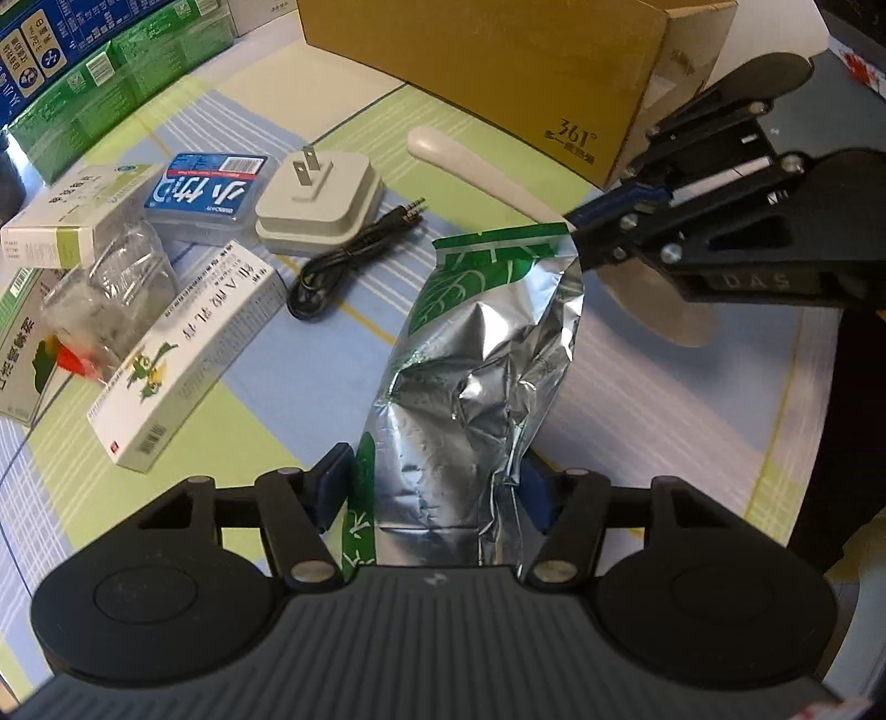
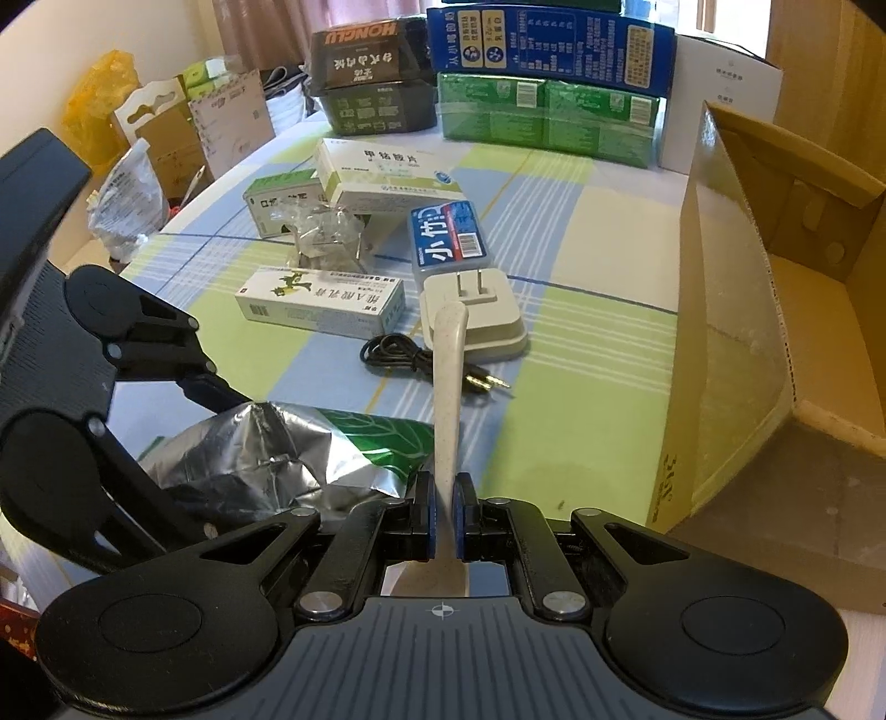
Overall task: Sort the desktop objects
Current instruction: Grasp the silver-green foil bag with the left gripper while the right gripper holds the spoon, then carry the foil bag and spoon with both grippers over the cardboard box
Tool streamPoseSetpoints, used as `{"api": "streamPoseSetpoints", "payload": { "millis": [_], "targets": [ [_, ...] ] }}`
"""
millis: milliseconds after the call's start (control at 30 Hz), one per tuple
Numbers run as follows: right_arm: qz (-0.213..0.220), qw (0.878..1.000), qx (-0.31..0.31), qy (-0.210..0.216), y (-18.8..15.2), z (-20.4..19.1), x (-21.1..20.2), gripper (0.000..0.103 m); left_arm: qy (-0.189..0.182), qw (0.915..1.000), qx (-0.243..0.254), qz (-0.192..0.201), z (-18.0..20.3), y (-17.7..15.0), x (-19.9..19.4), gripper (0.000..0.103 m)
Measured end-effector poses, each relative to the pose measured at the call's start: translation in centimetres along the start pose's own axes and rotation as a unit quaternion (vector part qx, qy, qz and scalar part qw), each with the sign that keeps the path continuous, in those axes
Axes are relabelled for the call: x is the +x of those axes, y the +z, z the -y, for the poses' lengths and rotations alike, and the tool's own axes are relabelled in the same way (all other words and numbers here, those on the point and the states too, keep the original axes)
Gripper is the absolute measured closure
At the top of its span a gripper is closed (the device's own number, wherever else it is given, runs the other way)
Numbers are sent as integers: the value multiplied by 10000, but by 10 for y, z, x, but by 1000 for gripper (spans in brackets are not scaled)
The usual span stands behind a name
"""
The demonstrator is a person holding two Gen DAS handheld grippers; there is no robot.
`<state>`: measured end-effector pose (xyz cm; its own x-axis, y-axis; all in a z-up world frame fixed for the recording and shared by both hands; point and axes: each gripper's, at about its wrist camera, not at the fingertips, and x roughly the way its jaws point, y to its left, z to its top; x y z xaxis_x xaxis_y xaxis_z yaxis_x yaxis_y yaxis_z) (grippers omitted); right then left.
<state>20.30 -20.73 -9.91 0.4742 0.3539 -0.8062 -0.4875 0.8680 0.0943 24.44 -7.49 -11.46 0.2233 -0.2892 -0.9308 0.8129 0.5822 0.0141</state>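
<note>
Left gripper (image 1: 434, 490) fingers clamp the crinkly, light foil pouch (image 1: 476, 354) near its base — slippery; right gripper (image 2: 443, 520) fingers pinch a stiff spoon (image 2: 447, 387) just beside it.

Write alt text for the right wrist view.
The right tongs grip a pale spoon by its neck, handle pointing forward over a checked tablecloth. A crumpled foil bag lies left, an open cardboard box right.

Both cameras sit on handheld grippers, tilted steeply down, close over the checked worktop (image 1: 354, 111). Left wrist view looks across toward the cardboard box (image 1: 498, 72). Right wrist view faces the stacked cartons (image 2: 548, 39) at the back. Shared: foil bag (image 1: 470, 354) (image 2: 266, 454), plug adapter (image 1: 318, 202) (image 2: 476, 315), cable, medicine boxes.
</note>
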Motion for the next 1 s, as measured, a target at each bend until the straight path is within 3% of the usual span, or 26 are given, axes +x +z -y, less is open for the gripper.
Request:
{"api": "streamPoseSetpoints", "payload": {
  "millis": [133,200,467,633,767,1000],
  "targets": [
    [-38,10000,15,-22,0,1,2,100,44,9994,311,-114,6,6,9,33],
    [-58,10000,28,-29,-1,2,3,100,-3,9994,331,-95,5,9,13,33],
    [-110,9999,81,2,-4,3,2,100,5,10000,-27,-48,1,7,11,50],
    [-40,9998,170,-6,-7,2,-5,100,29,9986,-522,94,1,-2,3,58],
    [78,9998,201,-41,-9,-2,-13,100,151,9965,-814,131,12,-11,-4,59],
    [137,9982,579,2,-18,2,-21,100,303,9848,-1652,437,20,-20,-18,59]
  ]
}}
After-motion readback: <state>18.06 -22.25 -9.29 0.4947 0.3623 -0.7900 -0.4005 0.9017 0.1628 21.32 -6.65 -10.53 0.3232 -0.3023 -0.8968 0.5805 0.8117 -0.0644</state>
